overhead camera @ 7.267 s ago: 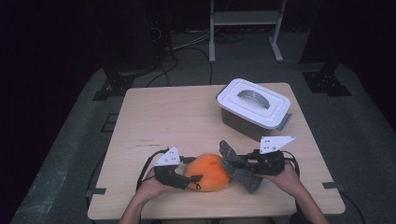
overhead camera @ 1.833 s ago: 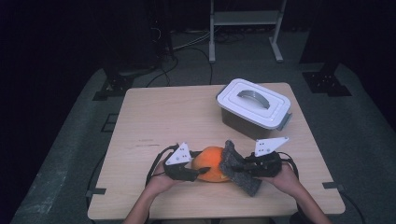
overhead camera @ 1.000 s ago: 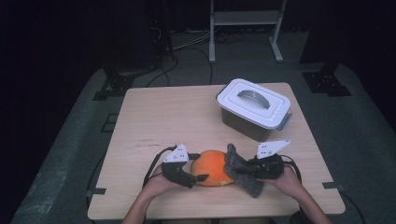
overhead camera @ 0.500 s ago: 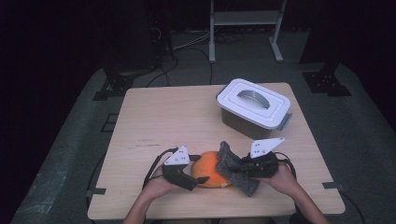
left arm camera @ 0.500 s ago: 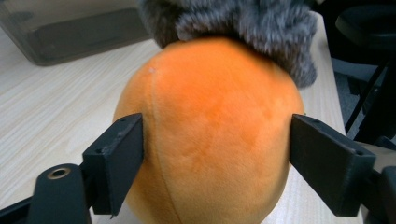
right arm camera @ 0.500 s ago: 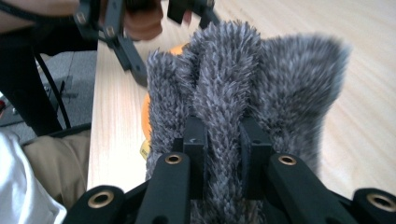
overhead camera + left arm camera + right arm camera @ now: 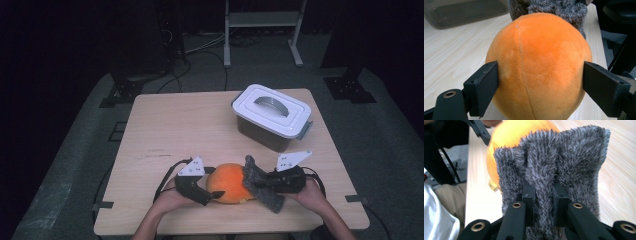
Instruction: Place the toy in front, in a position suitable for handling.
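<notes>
An orange plush ball (image 7: 229,182) lies near the table's front edge. My left gripper (image 7: 206,191) is shut on it. In the left gripper view one black jaw presses each side of the ball (image 7: 539,67). A grey fuzzy cloth (image 7: 260,187) is draped against the ball's right side. My right gripper (image 7: 269,183) is shut on the cloth. In the right gripper view the cloth (image 7: 554,162) bunches between the jaws and hides much of the ball (image 7: 509,132). The cloth's edge (image 7: 559,8) rises behind the ball in the left gripper view.
A grey storage box with a white lid and grey handle (image 7: 272,112) stands closed at the back right of the wooden table (image 7: 175,130). Cables trail from both grippers. A person's hands hold the grippers at the front edge.
The ball and both grippers have shifted slightly along the front of the table. The cloth has slid a little over the ball's right side. Both grips have held.
</notes>
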